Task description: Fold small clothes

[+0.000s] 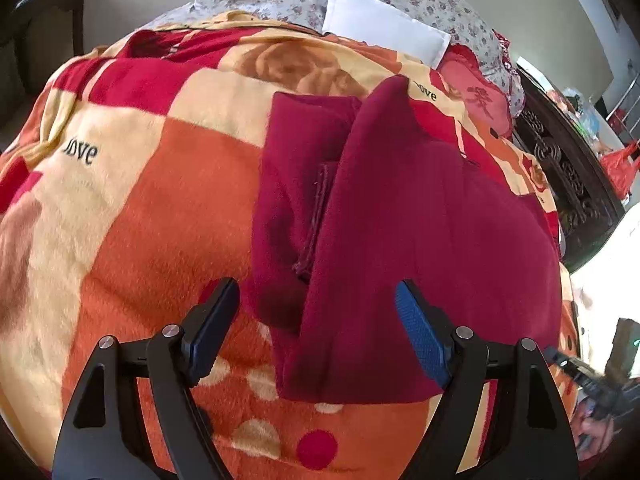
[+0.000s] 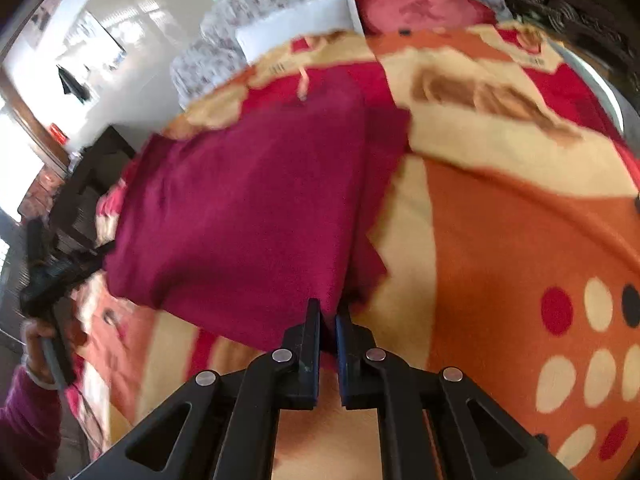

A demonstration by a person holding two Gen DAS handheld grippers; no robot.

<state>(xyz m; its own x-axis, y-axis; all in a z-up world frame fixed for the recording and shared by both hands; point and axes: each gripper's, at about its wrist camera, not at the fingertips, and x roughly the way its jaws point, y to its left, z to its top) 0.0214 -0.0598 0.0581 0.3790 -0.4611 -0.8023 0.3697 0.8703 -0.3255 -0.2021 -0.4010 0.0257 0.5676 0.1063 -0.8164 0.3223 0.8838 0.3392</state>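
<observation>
Left hand-held gripper (image 1: 318,320): jaws spread wide, holding nothing; it hovers over the near edge of the garment, one finger on each side of the raised fold.
Right hand-held gripper (image 2: 328,320): jaws nearly together, pinching the near corner of the garment between the pads; this view is blurred, so how deep the cloth sits in the grip cannot be told.
Garment (image 1: 400,220): a dark red fleece piece lying on the blanket on the bed, partly folded, with one layer laid over another.
Fold (image 1: 316,216): a seam ridge runs from the near edge away from the left camera, marking where the upper layer overlaps the lower.
Long axis: it appears to run from near to far, away from both cameras; the far end points toward the pillows.
Step in hand: probably carrying the pinched corner across to finish a fold.
Doing it well: keep the pinch firm, lift just enough to clear the lower layer, and bring the edge down parallel to the seam so the layers line up; the free gripper could press the near edge so the fleece does not drag.
Blanket (image 1: 160,220): plush, orange, cream and red; likely clings to fleece.
Pillows (image 1: 384,28): white and floral, well beyond the garment.
</observation>
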